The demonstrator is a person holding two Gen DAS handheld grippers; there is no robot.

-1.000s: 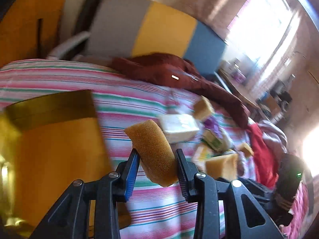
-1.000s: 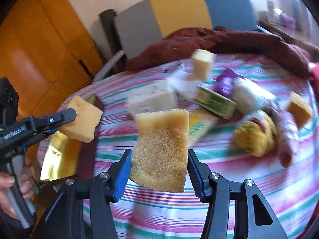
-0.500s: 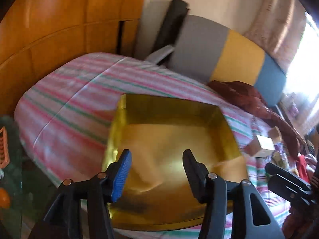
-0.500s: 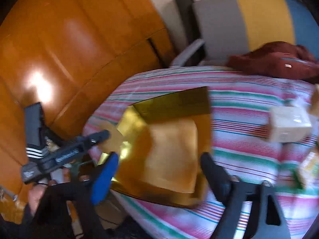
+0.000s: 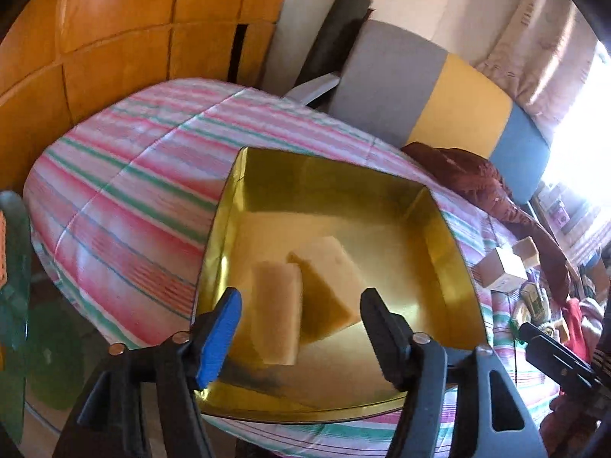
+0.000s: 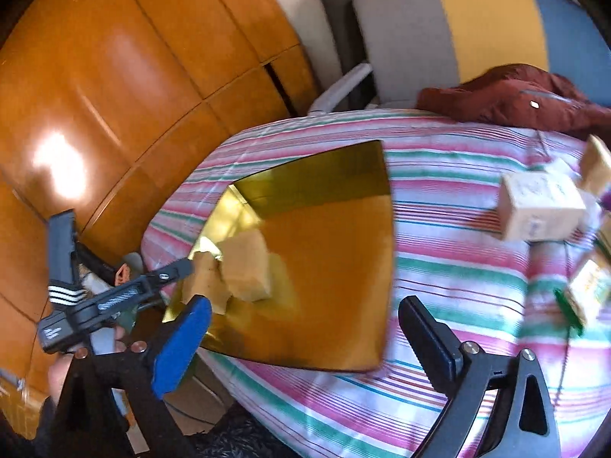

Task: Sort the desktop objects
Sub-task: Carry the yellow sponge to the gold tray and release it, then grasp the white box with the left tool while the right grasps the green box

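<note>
Left gripper (image 5: pixel 299 324): angled down over the gold tray (image 5: pixel 454 267); jaws opening, pads clear of everything, nothing grasped.
Right gripper (image 6: pixel 305 328): angled down over the same tray's near edge; jaws opening, spread wide, released, nothing between them.
Sponges: the narrow sponge (image 5: pixel 277 313) and the wedge-shaped sponge (image 5: pixel 328 271) lie side by side, touching, on the tray floor below the left gripper.
Tray: rests on the striped cloth (image 5: pixel 126 191) covering the table, at its left end.
Remaining items: a white box (image 6: pixel 538 206) and other blurred packages lie well apart, to the tray's right.
</note>
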